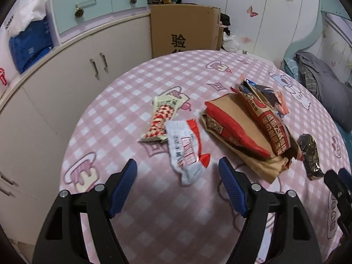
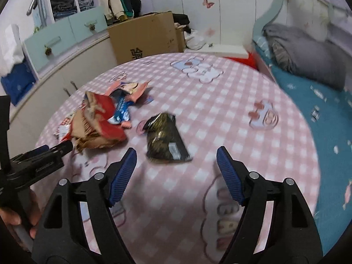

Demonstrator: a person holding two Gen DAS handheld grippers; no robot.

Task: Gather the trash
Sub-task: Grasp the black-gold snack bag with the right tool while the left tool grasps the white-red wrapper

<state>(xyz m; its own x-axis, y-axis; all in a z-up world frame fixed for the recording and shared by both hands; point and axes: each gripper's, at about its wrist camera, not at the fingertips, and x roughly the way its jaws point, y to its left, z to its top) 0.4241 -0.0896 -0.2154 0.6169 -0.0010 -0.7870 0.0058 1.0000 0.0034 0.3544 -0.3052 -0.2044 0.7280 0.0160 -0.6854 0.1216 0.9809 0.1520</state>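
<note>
Bedroom setup, pink checked table with snack trash on it. Left gripper is spread wide, empty, over a white and red wrapper toward the near edge. Right gripper is wide too, nothing gripped, just short of a black packet. Red bags are piled mid-table.

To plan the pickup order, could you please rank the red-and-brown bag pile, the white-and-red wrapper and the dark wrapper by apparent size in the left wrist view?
1. Red-and-brown bag pile
2. White-and-red wrapper
3. Dark wrapper, though fisheye edge distortion makes this unsure.
</note>
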